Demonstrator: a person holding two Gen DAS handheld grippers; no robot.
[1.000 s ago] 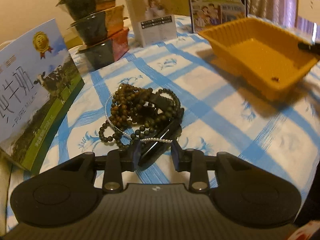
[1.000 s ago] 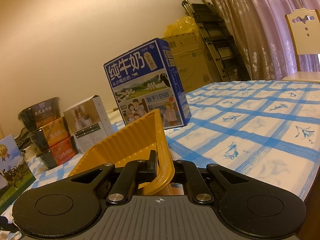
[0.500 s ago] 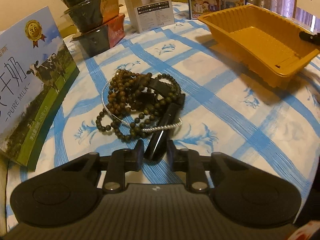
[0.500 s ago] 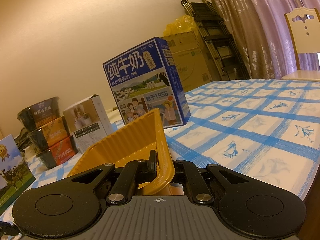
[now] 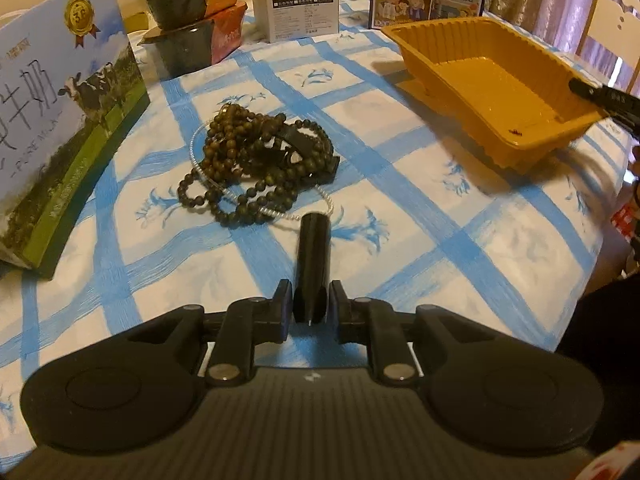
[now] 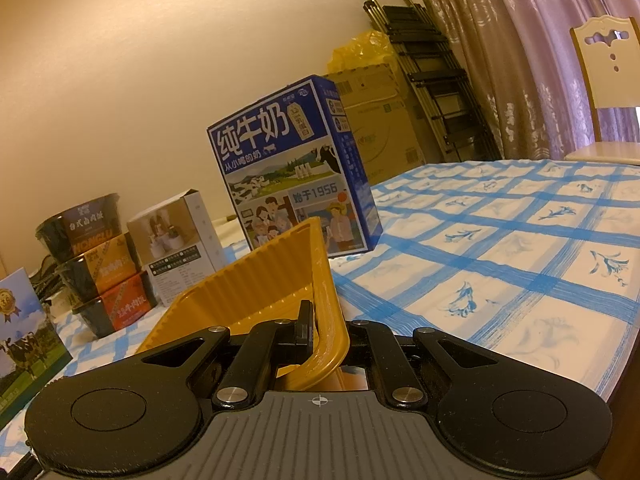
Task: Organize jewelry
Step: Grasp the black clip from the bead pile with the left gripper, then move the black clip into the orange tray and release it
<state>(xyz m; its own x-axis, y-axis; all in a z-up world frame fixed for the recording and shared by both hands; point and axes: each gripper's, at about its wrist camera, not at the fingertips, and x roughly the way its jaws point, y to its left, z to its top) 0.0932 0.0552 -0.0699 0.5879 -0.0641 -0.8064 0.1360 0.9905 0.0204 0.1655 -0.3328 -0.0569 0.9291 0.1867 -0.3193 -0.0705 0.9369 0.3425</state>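
Clearly, blue milk carton reads "1956".

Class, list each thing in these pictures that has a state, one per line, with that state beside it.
left tongs: shut on the black bangle
black bangle: held, lifted clear of the pile
bead pile: tangled on the tablecloth
yellow tray: tilted, nearly empty
right tongs: shut on the tray's rim
noodle bowls: stacked

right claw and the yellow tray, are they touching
Touching. The right wrist view shows the right claw clamped on the yellow tray, its rim pinched between the fingers.
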